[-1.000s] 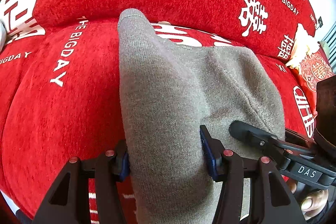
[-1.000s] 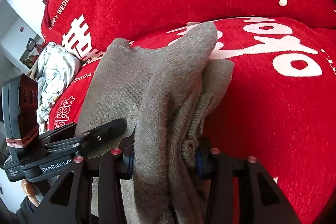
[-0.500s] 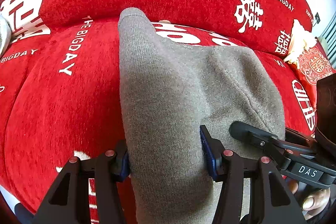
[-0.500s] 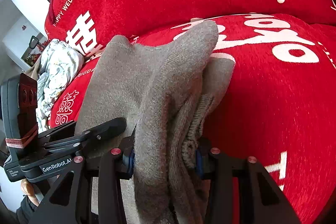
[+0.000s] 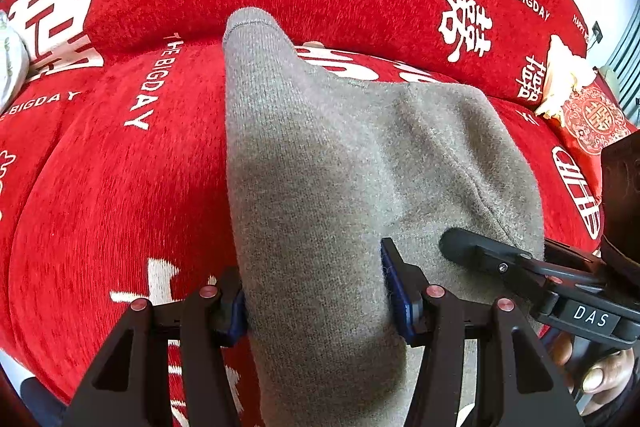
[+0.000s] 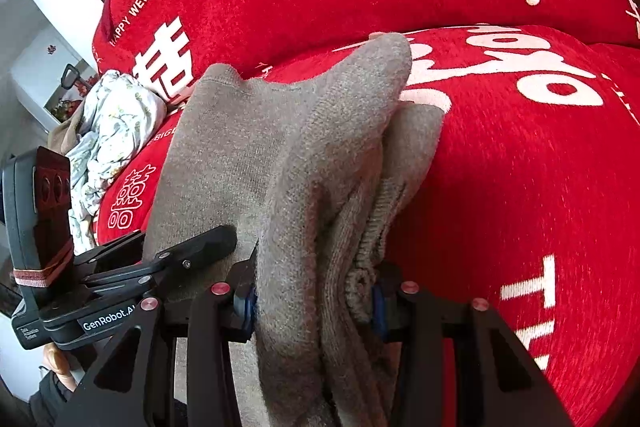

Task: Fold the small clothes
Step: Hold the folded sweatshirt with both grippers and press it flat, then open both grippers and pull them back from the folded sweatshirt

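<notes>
A grey knitted garment hangs doubled over above a red sofa seat. My left gripper is shut on one thick fold of it, blue pads pressed into both sides. My right gripper is shut on another bunched fold of the same grey garment, with ribbed layers squeezed between its pads. In the left wrist view the right gripper shows at the lower right, close beside mine; in the right wrist view the left gripper shows at the lower left. The garment's lower part is hidden below both views.
The red sofa cover with white lettering spreads under and behind the garment. A crumpled light floral cloth lies at the sofa's left end. A cream and red cushion sits at the right end. A person's fingers hold the right gripper.
Both grippers have shifted together across the sofa with the grey garment; the cover's lettering slid sideways in both views. The grips and the garment's shape look unchanged.
</notes>
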